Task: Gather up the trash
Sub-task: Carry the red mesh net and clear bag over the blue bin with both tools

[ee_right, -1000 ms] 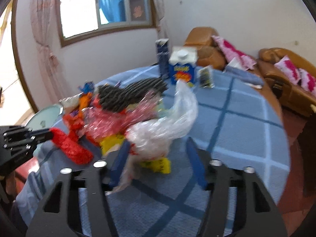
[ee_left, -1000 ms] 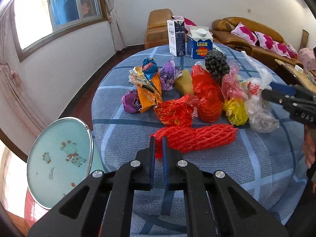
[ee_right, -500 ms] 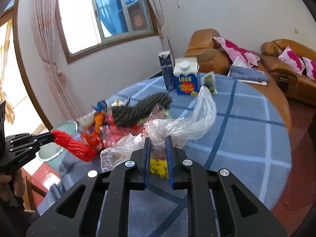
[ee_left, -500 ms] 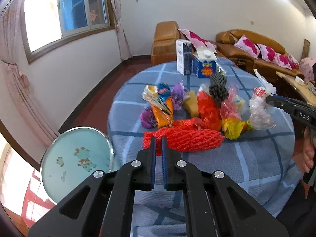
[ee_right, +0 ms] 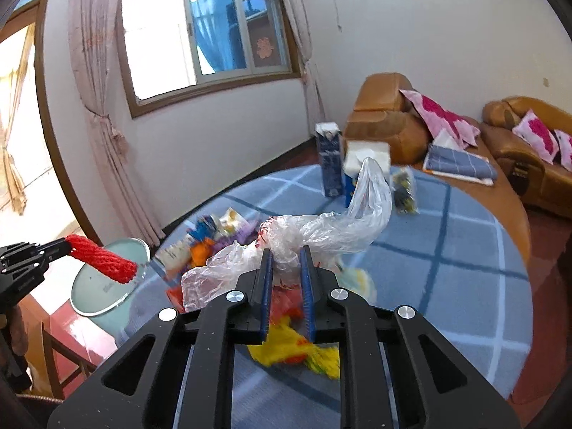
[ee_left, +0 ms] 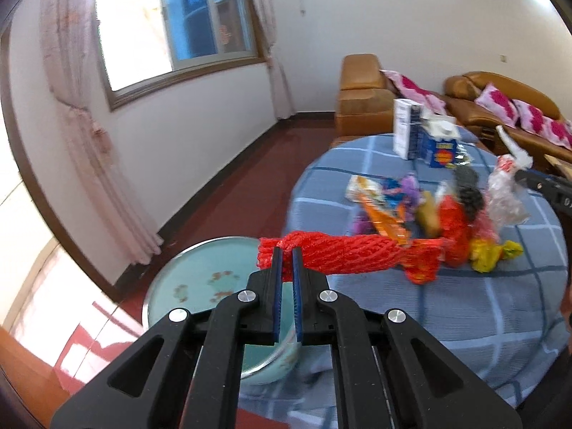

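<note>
Now left claw clamps red net; right claw pinches plastic bag.

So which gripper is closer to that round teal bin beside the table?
Left. The left gripper, holding the red mesh net, hangs just over the teal bin; the right gripper holds a clear plastic bag over the table.

bright daylight from the window, blown-out panes, motion-blurred table clutter, fisheye-bent dark edges
</note>
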